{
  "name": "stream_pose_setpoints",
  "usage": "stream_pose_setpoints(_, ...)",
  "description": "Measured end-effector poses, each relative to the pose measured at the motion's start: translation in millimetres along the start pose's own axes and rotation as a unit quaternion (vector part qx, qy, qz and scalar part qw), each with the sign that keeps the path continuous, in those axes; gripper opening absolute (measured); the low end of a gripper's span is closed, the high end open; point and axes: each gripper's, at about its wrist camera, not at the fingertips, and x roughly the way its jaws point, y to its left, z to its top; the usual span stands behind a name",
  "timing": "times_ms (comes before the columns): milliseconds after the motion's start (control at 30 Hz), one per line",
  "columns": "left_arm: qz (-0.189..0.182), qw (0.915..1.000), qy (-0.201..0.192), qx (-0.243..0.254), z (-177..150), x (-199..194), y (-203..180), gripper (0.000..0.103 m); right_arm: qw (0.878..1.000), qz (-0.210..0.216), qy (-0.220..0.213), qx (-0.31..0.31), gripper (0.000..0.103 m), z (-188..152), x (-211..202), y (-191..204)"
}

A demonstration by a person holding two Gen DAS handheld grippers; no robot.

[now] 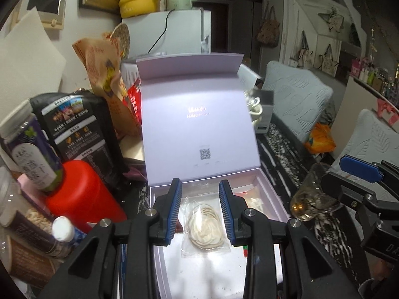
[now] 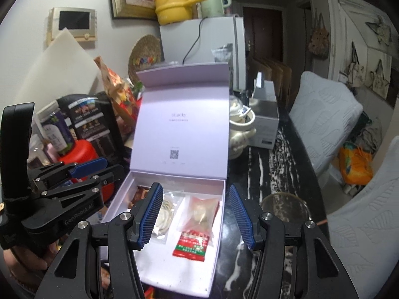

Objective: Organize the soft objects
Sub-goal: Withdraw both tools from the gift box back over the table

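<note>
A lilac gift box (image 1: pixel 270 194) (image 2: pixel 117 199) stands open on the dark marble table, its lid upright. Inside lie a clear packet of white coiled bands (image 1: pixel 205 226) (image 2: pixel 164 215), a clear pouch with a pale round thing (image 2: pixel 203 211), a red-and-green sachet (image 2: pixel 190 244) and a brown packet (image 2: pixel 137 195). My left gripper (image 1: pixel 200 210) is open, hovering over the band packet, holding nothing. My right gripper (image 2: pixel 195 214) is open above the box, over the pouch, holding nothing. Each gripper shows in the other's view: the right (image 1: pixel 361 172) and the left (image 2: pixel 89 165).
Left of the box crowd a red canister (image 1: pixel 82 194), a black bag (image 1: pixel 77 127), bottles and snack bags. A drinking glass (image 1: pixel 310 196) (image 2: pixel 284 206) stands right of the box. A cream teapot (image 2: pixel 240 129) and a silver box (image 2: pixel 265 114) stand behind. Padded chairs (image 2: pixel 324 114) line the table's right.
</note>
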Motion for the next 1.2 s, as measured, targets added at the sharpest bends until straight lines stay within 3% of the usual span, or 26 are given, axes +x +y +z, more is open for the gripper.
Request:
stream_pose_setpoints(267, -0.006, 0.9991, -0.04, 0.014, -6, -54, -7, 0.03, 0.999, -0.002, -0.032, -0.004, 0.062, -7, -50, 9)
stream_pose_setpoints(433, -0.025, 0.9974, -0.067, 0.012, -15, -93, -8, 0.033, 0.998, 0.0, -0.062, -0.004, 0.079, -17, -87, 13)
stream_pose_setpoints(500, -0.03, 0.9964, -0.078, 0.01, -20, -107, -7, 0.059, 0.997, -0.002, -0.074, -0.004, 0.081, -23, -103, 15)
stream_pose_setpoints(533, -0.03, 0.9958, -0.087, 0.008, -23, -113, -7, 0.087, 0.997, -0.004, -0.078, -0.004, 0.083, -25, -108, 15)
stream_pose_setpoints(567, -0.026, 0.9939, -0.107, 0.005, -27, -125, -6, 0.103, 0.997, -0.007, -0.083, -0.003, 0.084, -28, -117, 16)
stream_pose_setpoints(667, -0.01, 0.9906, -0.136, 0.01, -37, -146, -8, 0.103, 0.996, -0.011, -0.09, -0.002, 0.086, -35, -131, 18)
stream_pose_setpoints(867, -0.011, 0.9912, -0.128, 0.031, -55, -170, -13, 0.103, 0.995, -0.021, -0.1, 0.002, 0.093, -57, -159, 21)
stream_pose_setpoints(1200, -0.044, 0.9918, -0.113, 0.041, -88, -191, -17, 0.103, 0.994, -0.014, -0.108, 0.004, 0.093, -91, -189, 33)
